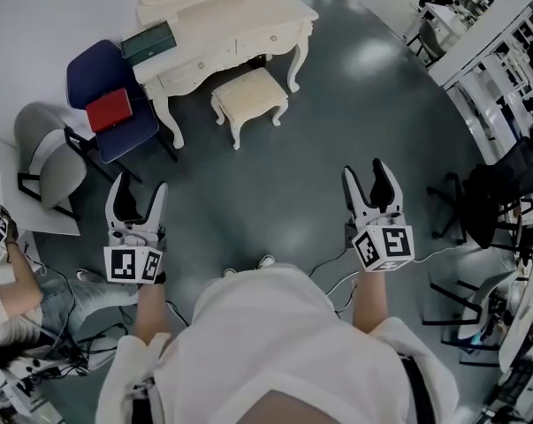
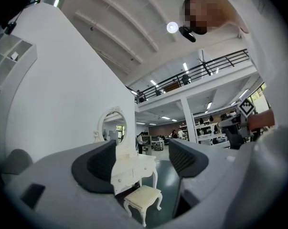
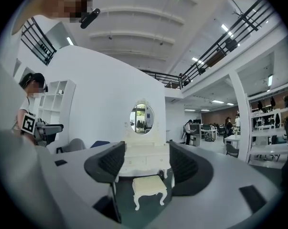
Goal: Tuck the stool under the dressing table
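Note:
A cream stool (image 1: 249, 98) with curved legs stands on the dark floor just in front of the cream dressing table (image 1: 222, 26), outside its knee space. Both grippers are held well short of it, over the floor. My left gripper (image 1: 139, 197) is open and empty. My right gripper (image 1: 374, 179) is open and empty too. In the left gripper view the stool (image 2: 144, 200) shows between the jaws, below the table (image 2: 132, 168) with its oval mirror. In the right gripper view the stool (image 3: 149, 188) sits centred between the jaws, in front of the table (image 3: 144, 159).
A blue chair (image 1: 107, 95) carrying a red box (image 1: 110, 109) stands left of the table, with a grey chair (image 1: 43, 153) further left. A dark green box (image 1: 148, 41) lies on the table top. Black chairs (image 1: 491, 193) and desks stand at the right. Another person (image 1: 10, 281) stands at the lower left.

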Motion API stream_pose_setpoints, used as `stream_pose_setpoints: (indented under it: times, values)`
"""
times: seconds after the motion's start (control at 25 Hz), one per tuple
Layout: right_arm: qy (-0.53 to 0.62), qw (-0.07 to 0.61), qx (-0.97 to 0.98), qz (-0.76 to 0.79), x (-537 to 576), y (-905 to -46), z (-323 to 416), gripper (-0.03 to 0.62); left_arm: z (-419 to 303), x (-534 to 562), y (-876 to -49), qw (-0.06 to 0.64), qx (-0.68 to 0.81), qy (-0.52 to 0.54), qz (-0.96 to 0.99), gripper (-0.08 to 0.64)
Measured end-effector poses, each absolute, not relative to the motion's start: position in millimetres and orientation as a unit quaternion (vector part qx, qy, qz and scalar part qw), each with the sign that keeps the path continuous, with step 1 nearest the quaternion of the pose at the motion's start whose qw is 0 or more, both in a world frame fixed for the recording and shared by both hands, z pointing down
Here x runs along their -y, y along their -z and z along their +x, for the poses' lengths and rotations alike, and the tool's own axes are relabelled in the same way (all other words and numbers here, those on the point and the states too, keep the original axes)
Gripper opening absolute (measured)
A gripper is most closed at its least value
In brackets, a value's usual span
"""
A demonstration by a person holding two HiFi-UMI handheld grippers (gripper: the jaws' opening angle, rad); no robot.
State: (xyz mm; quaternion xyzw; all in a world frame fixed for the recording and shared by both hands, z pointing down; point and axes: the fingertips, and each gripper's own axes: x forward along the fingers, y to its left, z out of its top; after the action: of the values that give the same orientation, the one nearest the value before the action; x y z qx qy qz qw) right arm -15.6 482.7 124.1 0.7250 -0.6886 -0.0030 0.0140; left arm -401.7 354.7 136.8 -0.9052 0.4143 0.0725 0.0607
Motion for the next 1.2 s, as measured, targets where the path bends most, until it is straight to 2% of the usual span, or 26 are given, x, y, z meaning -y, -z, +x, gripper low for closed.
stream_pose_setpoints:
  times: [0.04,0.08,0.12,0.16,0.76,1.0,1.2]
  values:
    - [0.008,0.018,0.684,0.729,-483.4,-123.3,-8.9,0.300,-401.6,-352.6,-139.3,0.063,-0.421,-0.066,-0.903,0.376]
    - [0.013,0.024,0.681,0.732,-483.7,-123.0,-3.0,0.372,-400.3,-350.9,-142.0,0.066,-0.424,-0.059,-0.901,0.447]
    - [0.015,0.030,0.680,0.733,-483.7,-123.7,2.0,0.419,-397.7,-349.8,-145.0,0.067,-0.425,-0.050,-0.901,0.473]
    - [0.014,0.037,0.679,0.733,-483.4,-125.4,6.5,0.426,-394.2,-349.3,-147.8,0.065,-0.425,-0.044,-0.902,0.484]
    - [-0.028,0.072,0.709,0.701,-447.2,-179.5,40.0,0.430,-329.0,-327.9,-193.6,0.022,-0.423,-0.007,-0.906,0.494]
    - [-0.042,0.088,0.715,0.693,-381.5,-202.2,54.6,0.430,-293.3,-258.1,-222.0,0.001,-0.411,0.004,-0.912,0.494]
    - [-0.047,0.105,0.718,0.687,-279.0,-207.9,71.9,0.430,-260.3,-153.9,-239.9,-0.010,-0.399,0.014,-0.917,0.494]
